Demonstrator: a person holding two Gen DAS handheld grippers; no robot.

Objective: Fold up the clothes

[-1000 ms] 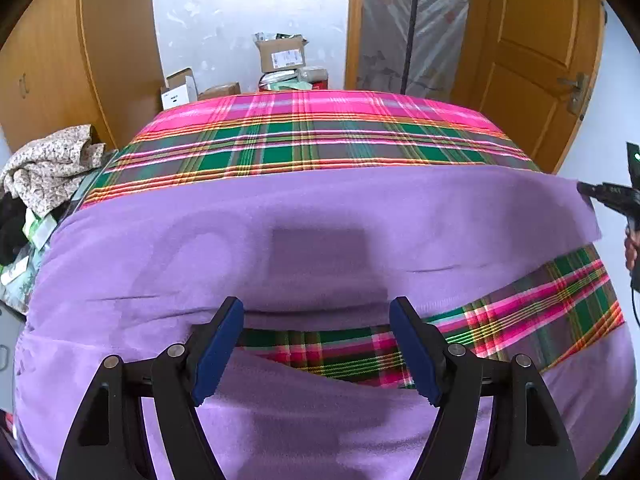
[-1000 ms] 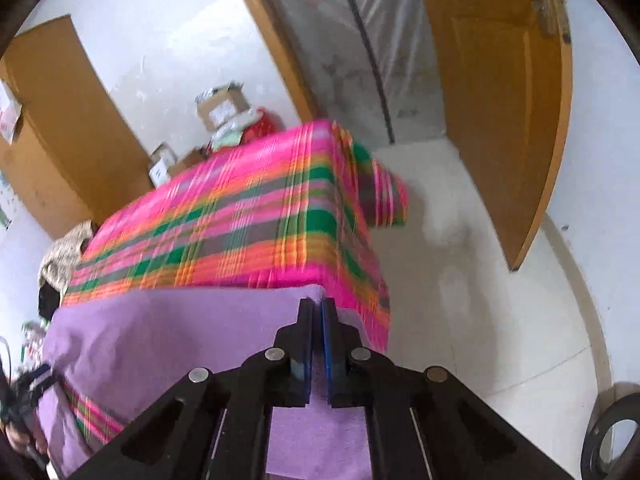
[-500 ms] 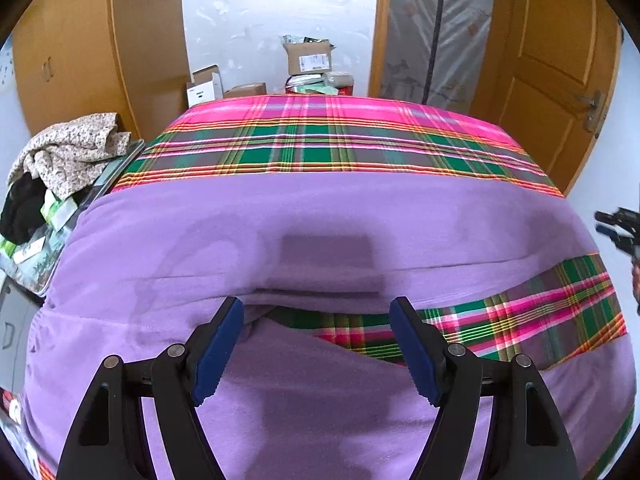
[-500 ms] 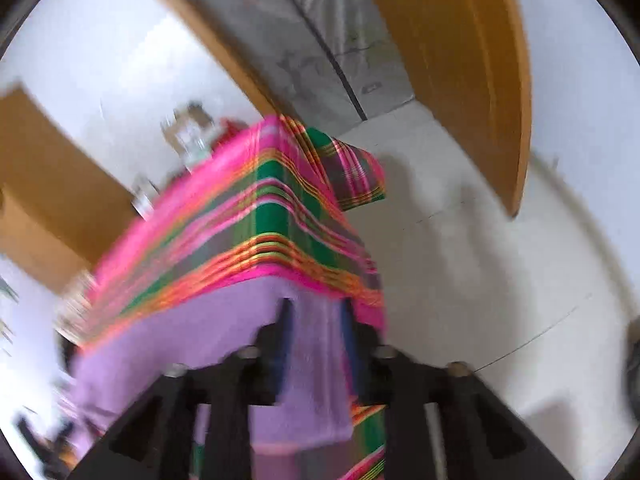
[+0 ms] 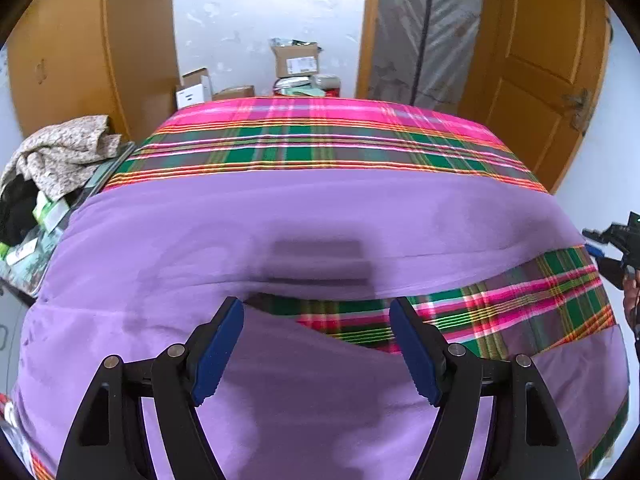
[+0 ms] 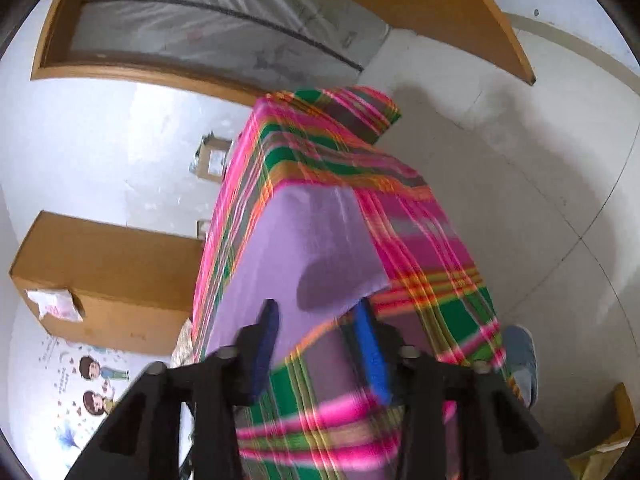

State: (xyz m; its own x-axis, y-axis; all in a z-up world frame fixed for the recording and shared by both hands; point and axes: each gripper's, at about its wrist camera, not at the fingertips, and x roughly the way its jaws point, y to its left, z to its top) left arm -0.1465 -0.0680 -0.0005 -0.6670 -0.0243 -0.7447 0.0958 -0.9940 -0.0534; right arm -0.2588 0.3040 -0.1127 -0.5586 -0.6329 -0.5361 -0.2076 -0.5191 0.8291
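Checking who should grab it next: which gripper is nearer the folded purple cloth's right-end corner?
Right. The right gripper hovers open just short of that corner of the purple cloth; the left gripper hangs open over the cloth's middle.

Setting: a lived-in home room. Around me: wooden doors (image 5: 536,64), a plaid-covered table (image 5: 320,148), cardboard boxes (image 5: 296,60) against the white wall, heaped laundry (image 5: 60,156) off the table's left edge, cartoon wall stickers (image 6: 96,384).

Purple garment (image 5: 304,216), pink-green plaid cloth (image 5: 320,152)
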